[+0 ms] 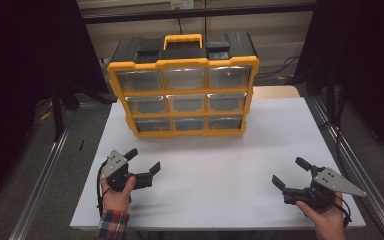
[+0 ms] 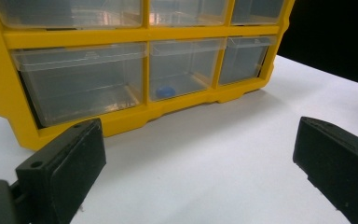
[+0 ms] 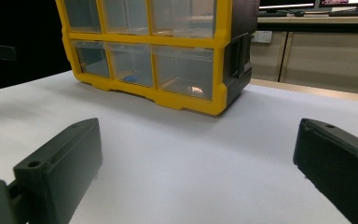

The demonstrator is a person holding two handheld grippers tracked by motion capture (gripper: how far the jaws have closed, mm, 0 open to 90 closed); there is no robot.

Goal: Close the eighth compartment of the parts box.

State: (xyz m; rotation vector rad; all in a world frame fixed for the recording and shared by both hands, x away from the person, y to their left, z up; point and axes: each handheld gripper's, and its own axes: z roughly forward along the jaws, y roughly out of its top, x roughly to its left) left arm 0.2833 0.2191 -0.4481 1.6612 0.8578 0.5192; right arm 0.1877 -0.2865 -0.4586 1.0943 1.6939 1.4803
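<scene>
A yellow and black drawer cabinet [image 1: 184,82] with clear plastic drawers stands upright at the back of the white table [image 1: 220,165]. All its drawers look closed. A small blue object [image 2: 164,90] lies inside the bottom middle drawer, also seen as the blue object [image 3: 129,77]. My left gripper [image 1: 141,162] is open near the table's front left, jaws wide apart over bare table. My right gripper [image 1: 289,172] is open at the front right, also with nothing between its jaws. Both point toward the cabinet [image 2: 135,56].
The cabinet has a yellow carry handle [image 1: 183,40] on top. Metal rails [image 1: 45,170] run along both sides of the table. Dark curtains hang to the left and right. A wooden bench [image 3: 317,88] lies behind the table.
</scene>
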